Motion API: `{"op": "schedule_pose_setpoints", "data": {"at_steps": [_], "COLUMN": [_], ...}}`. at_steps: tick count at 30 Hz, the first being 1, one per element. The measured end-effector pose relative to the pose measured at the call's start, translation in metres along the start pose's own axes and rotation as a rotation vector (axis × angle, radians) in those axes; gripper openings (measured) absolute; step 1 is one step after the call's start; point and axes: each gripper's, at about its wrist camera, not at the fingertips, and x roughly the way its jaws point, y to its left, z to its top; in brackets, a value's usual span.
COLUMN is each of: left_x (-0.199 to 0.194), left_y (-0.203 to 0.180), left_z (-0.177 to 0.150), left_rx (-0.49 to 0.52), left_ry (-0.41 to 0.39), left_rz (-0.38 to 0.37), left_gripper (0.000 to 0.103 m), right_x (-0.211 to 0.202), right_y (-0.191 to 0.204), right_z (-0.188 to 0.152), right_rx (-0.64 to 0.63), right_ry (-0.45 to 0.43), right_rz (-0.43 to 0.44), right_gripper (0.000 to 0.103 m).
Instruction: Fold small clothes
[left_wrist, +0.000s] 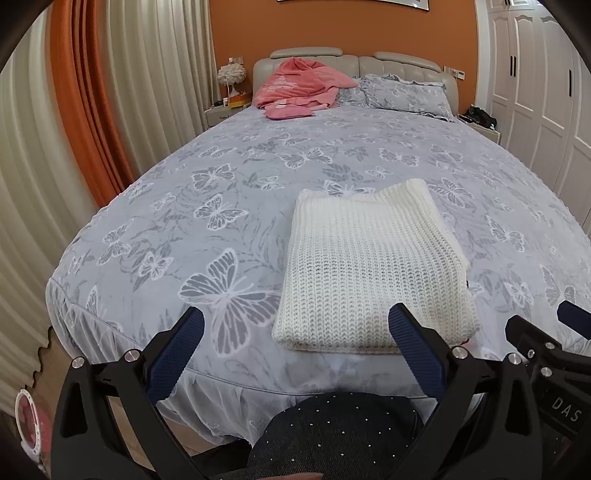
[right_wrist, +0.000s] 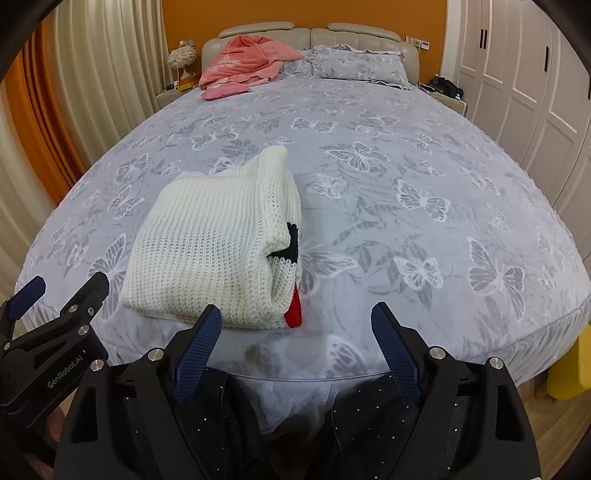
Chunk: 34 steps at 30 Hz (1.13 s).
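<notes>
A cream knitted sweater (left_wrist: 373, 269) lies folded into a neat rectangle near the foot edge of a bed (left_wrist: 221, 177) covered in grey fabric printed with white butterflies. In the right wrist view a patch of black and a patch of red knit show at the sweater's open right side.

The left tongs (left_wrist: 295, 347) stand wide open and hold nothing. Their blue pads hang just in front of the bed's near edge; the right-hand pad overlaps the sweater's near corner in the view, but whether it touches the knit cannot be told.

The right tongs (right_wrist: 295, 347) are also spread wide and empty, hovering beside the sweater's near right corner, their left pad close to the knit edge.

Below both tongs, dark studded trousers (left_wrist: 332, 428) of the person show. At the head of the bed lie a pink garment (left_wrist: 295, 88) and a matching grey pillow (left_wrist: 402, 94).
</notes>
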Motion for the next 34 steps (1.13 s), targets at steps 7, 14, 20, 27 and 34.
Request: {"op": "schedule_pose_setpoints", "data": {"at_steps": [7,14,20,27,34], "left_x": [0.0018,-0.0013,-0.0025,0.0029,0.0071], "left_y": [-0.0012,-0.0041,-0.007,-0.0051,-0.0023], "left_z": [-0.0012,-0.0023,-0.0031,-0.0036,-0.0035], "left_rx": [0.02,0.031,0.049,0.049,0.04], "left_ry": [-0.004,-0.02,-0.028,-0.004,0.016], "left_rz": [0.012,0.015,0.013,-0.001,-0.002], "left_gripper": [0.098,0.098,0.097,0.097,0.097], "right_x": [0.0,0.0003,0.0008,0.0022,0.0061], "right_y": [0.002,0.0021,0.0028,0.0031,0.0027], "right_z": [-0.0006,-0.0013,-0.0016,-0.0027,-0.0055], "right_rx": [-0.002,-0.002,-0.001,-0.002,-0.012], "right_ry": [0.003,0.004,0.007,0.009,0.017], "right_rz": [-0.001,0.002,0.004,0.007,0.013], "right_gripper": [0.081,0.081,0.081,0.081,0.081]}}
